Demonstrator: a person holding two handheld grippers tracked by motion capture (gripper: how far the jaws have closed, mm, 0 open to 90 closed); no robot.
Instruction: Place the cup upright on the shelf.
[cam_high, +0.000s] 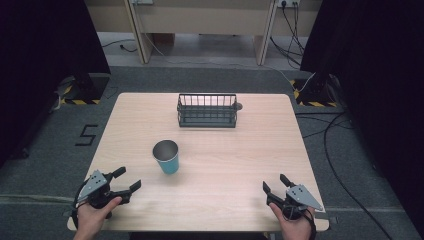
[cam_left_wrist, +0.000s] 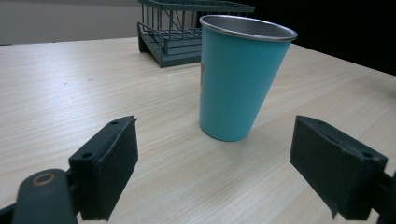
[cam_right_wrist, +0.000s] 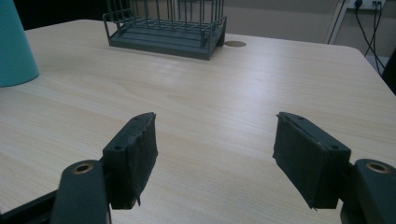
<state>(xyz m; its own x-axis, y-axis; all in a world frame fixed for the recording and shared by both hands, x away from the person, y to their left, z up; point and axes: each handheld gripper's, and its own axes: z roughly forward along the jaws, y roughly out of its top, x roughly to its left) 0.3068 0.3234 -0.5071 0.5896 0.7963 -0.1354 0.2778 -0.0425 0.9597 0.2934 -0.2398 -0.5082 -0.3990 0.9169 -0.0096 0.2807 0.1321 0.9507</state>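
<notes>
A teal metal cup (cam_high: 166, 156) stands upright on the wooden table (cam_high: 240, 165), left of centre, its silver inside showing. Behind it, at the table's far middle, stands a dark wire rack (cam_high: 207, 110). My left gripper (cam_high: 127, 180) rests near the front left corner, open and empty, a little short of the cup. In the left gripper view the cup (cam_left_wrist: 240, 77) stands just beyond the jaws, the rack (cam_left_wrist: 187, 30) behind it. My right gripper (cam_high: 275, 185) sits open at the front right. The right gripper view shows the rack (cam_right_wrist: 168, 28) far ahead and the cup (cam_right_wrist: 16, 46) at the left edge.
A small round hole (cam_high: 239, 106) marks the table beside the rack's right end. Cables (cam_high: 340, 150) trail over the grey floor to the right. Black stands flank the table at the back corners, and a light wooden bench stands beyond.
</notes>
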